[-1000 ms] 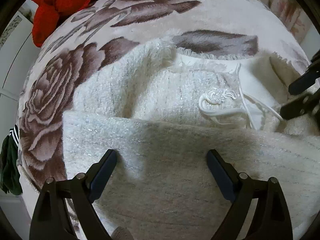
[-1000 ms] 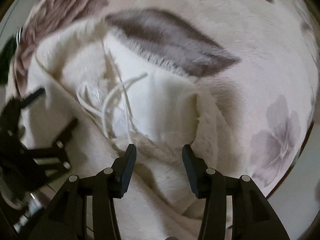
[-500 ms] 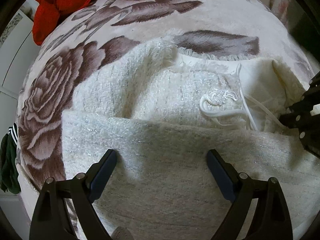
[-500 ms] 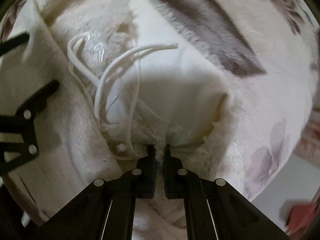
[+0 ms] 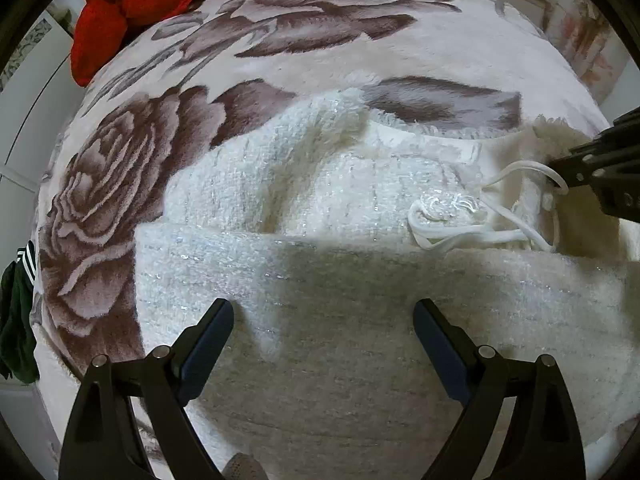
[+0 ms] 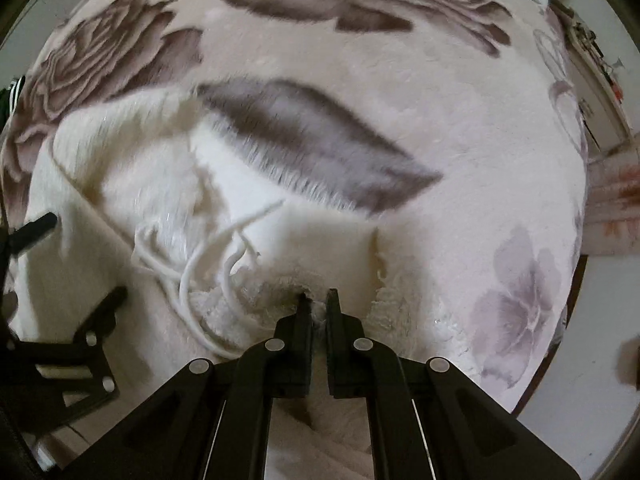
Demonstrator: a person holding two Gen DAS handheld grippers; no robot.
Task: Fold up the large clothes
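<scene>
Cream knit garment (image 5: 304, 280) on rose-print blanket (image 6: 460, 128): right tongs (image 6: 316, 300) pinch its edge; left tongs (image 5: 324, 320) hover agape. Judgement: lift slowly, keeping the white cords (image 5: 472, 236) from snagging.

A large cream-white fuzzy garment (image 5: 304, 208) with faint glittery threads lies spread and rumpled, partly folded: a near layer lies across it as a straight horizontal band. Its far edge is fringed. White cords (image 5: 472, 232) with a clear beaded knot lie loose on its right part. On the right side a pinched edge of the fabric (image 6: 316, 312) rises slightly.
</scene>
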